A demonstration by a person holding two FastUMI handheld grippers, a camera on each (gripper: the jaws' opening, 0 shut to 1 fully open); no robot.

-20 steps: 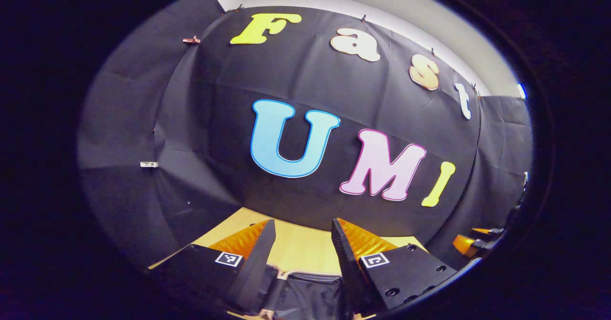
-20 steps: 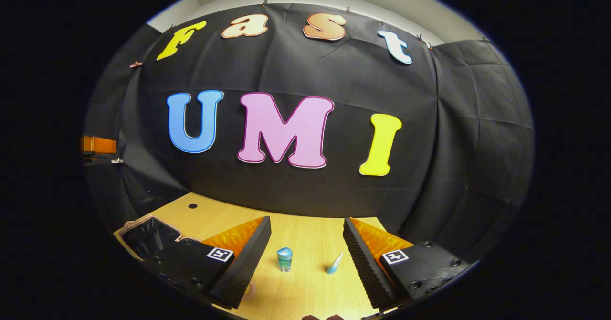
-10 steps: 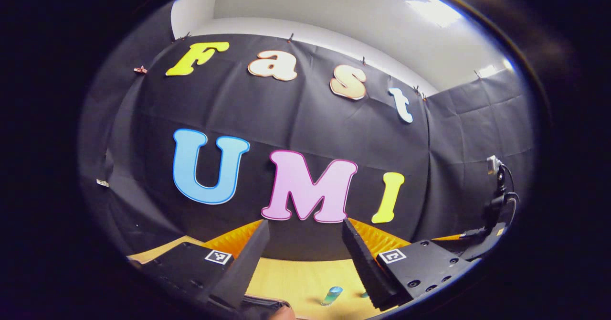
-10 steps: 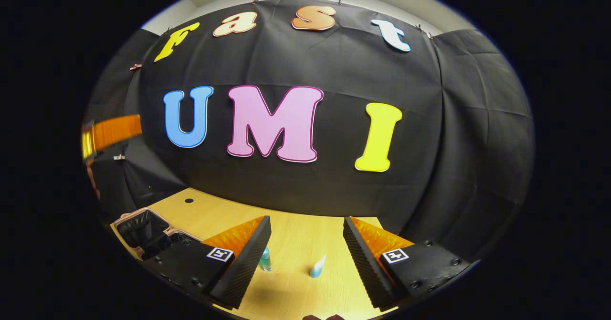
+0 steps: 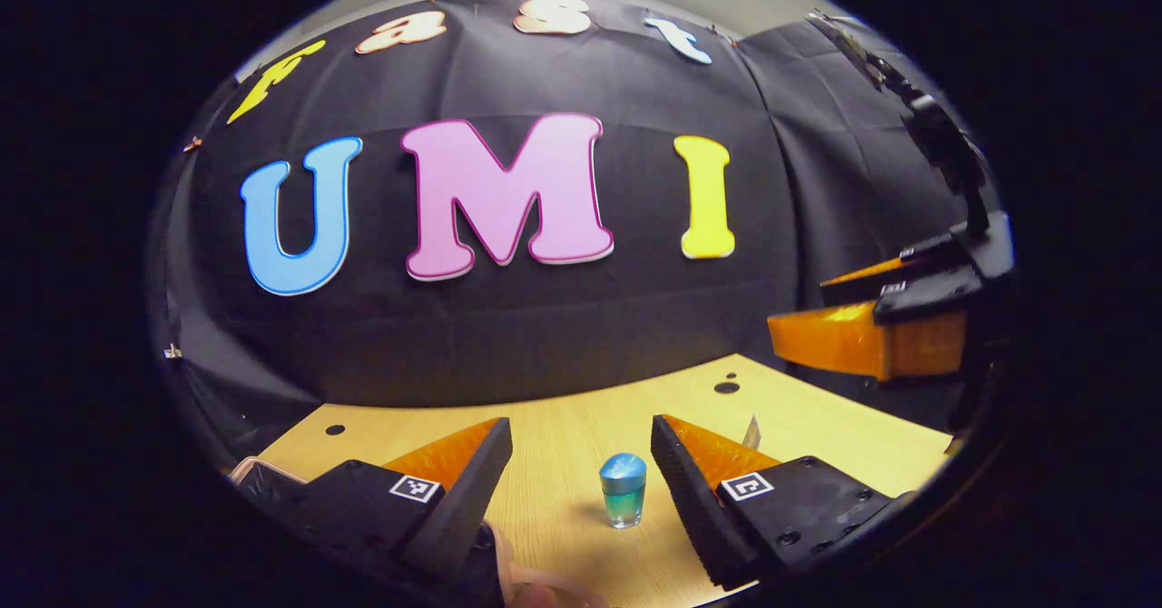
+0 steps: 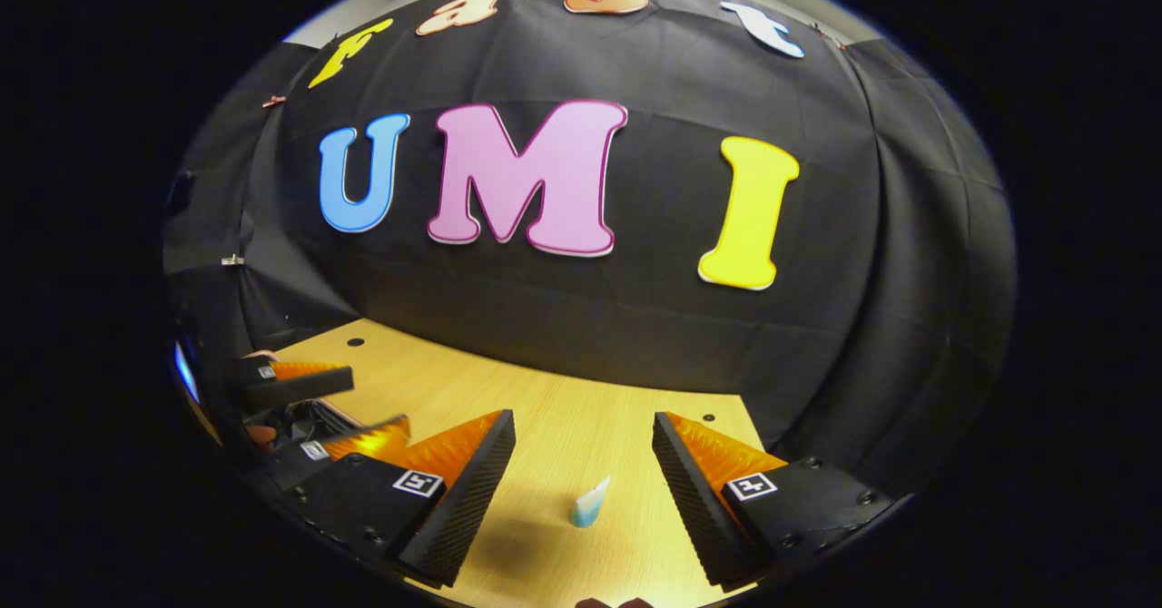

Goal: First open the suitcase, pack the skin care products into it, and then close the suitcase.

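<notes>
Packing step in hand: left gripper (image 5: 581, 472) spread about the blue-capped bottle (image 5: 623, 490) at lower centre on the bench (image 5: 563, 426), right gripper (image 6: 584, 472) spread before the tube (image 6: 588, 505); closing comes next.

Both views low, toward table (image 5: 563, 426)

A blue-capped bottle (image 5: 623, 490) with teal-green contents and a pale blue-and-white tube (image 6: 589, 502) stand on the light wood-grain table (image 6: 581, 426), framed by black, orange-ribbed gripper fingers (image 5: 472, 472)
</notes>
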